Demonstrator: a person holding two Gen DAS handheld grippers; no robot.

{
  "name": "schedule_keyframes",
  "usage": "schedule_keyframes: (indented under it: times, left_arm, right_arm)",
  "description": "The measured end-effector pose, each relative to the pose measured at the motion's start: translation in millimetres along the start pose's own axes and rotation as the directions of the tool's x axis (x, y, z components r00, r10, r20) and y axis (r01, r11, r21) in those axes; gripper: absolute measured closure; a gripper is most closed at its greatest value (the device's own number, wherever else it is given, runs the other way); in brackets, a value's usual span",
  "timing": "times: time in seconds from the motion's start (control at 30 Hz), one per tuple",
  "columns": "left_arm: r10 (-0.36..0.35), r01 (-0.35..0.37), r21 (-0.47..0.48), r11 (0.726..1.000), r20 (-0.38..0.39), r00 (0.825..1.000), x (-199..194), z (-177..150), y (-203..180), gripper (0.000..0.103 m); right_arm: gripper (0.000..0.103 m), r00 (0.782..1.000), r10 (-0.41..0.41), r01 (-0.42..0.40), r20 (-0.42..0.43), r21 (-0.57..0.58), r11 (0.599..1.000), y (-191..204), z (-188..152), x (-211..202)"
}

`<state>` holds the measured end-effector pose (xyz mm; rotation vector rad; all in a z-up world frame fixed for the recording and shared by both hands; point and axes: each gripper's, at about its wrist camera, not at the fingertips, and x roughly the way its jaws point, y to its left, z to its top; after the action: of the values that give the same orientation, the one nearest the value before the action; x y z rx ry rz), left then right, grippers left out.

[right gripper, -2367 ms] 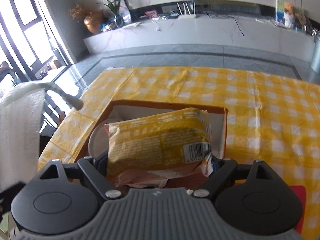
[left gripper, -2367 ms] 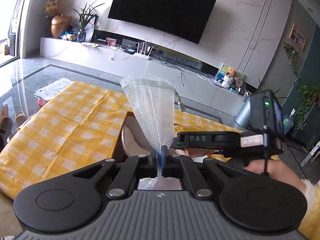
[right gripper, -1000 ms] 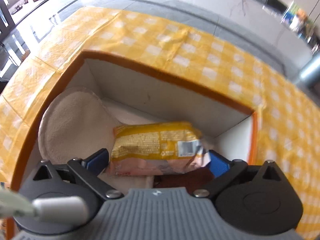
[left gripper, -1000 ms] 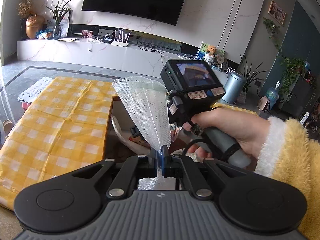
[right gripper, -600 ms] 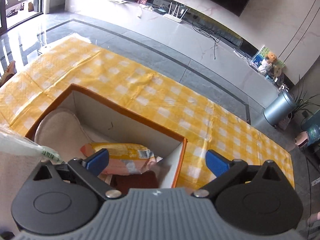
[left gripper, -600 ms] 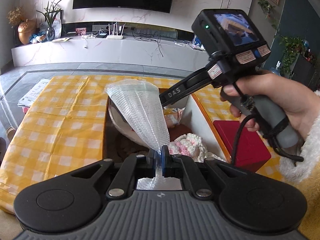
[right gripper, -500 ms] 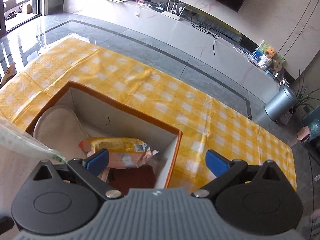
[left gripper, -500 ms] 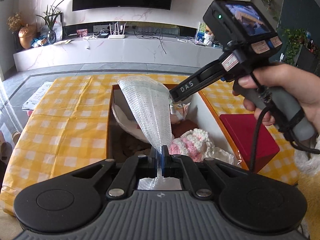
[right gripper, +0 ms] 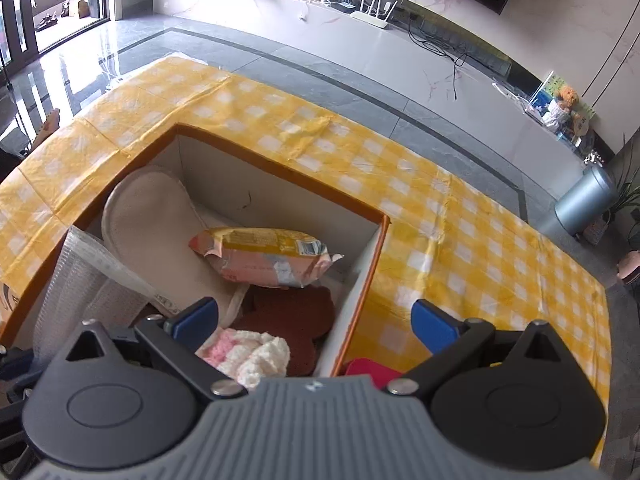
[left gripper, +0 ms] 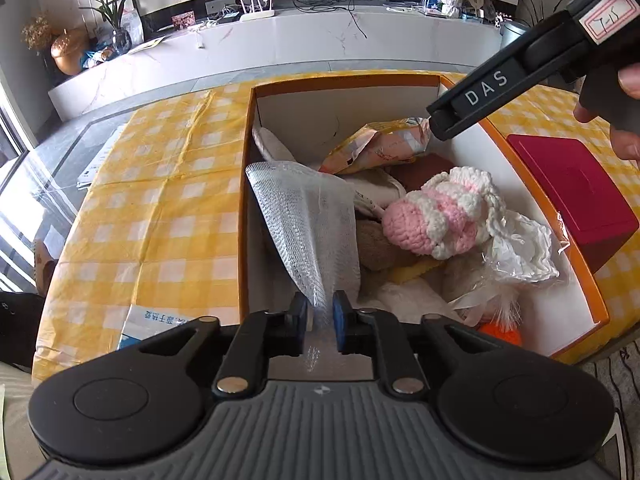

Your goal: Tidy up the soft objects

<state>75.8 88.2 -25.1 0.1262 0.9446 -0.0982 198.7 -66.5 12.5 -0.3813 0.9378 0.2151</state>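
In the left wrist view a white mesh bag [left gripper: 308, 224] leans into the left side of the orange-rimmed box [left gripper: 244, 200]. Its narrow end runs between the pads of my left gripper [left gripper: 320, 312], whose jaws are opening, with a gap on both sides of the mesh. My right gripper [right gripper: 314, 320] stands wide open over the box's right wall [right gripper: 360, 280] and holds nothing. In the box lie a yellow-pink snack packet [right gripper: 264, 258], a pink-and-white crocheted piece [left gripper: 436, 212], a beige round pad [right gripper: 148, 216] and a brown cloth [right gripper: 288, 312]. The mesh bag [right gripper: 80, 280] shows at lower left in the right wrist view.
A yellow checked cloth [left gripper: 168, 200] covers the table. A red box [left gripper: 572, 192] sits just right of the orange box. A blue-and-white packet [left gripper: 152, 320] lies at the near left edge. Crumpled clear plastic [left gripper: 520, 248] fills the box's near right. A hand [left gripper: 624, 120] holds the right tool's body [left gripper: 500, 80].
The left gripper sank and tipped down over the box, and its jaws parted around the mesh bag. The right gripper drew back to the right, leaving the snack packet in the box.
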Motion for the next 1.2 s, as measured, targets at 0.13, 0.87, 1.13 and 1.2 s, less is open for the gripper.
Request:
schedule_keyframes:
  times: [0.13,0.87,1.13,1.2]
  left_arm:
    - [0.021,-0.024,0.044,0.999,0.073,0.997,-13,0,-10,0.037]
    - [0.1,-0.202,0.047,0.978,0.746,0.659,-96,0,-86,0.0]
    - [-0.008,0.031,-0.014,0.999,0.795,0.606,-95,-5,-94,0.0]
    - [-0.028,0.066,-0.016,0.998,0.785,0.619,-94,-3,-95,0.0]
  right_arm:
    - [0.002,1.0,-0.005,0.005,0.001,0.004,1.0,-5,-4,-5]
    - [0.002,0.972,-0.124,0.077,0.202,0.227,0.971,-69,-92,-86]
    - [0.002,0.899,-0.254,0.099,0.357,0.399,0.912,-85,-150,-86]
    - [0.002,0.88,-0.25,0.071,0.404,0.408,0.91,-86,-161,-89]
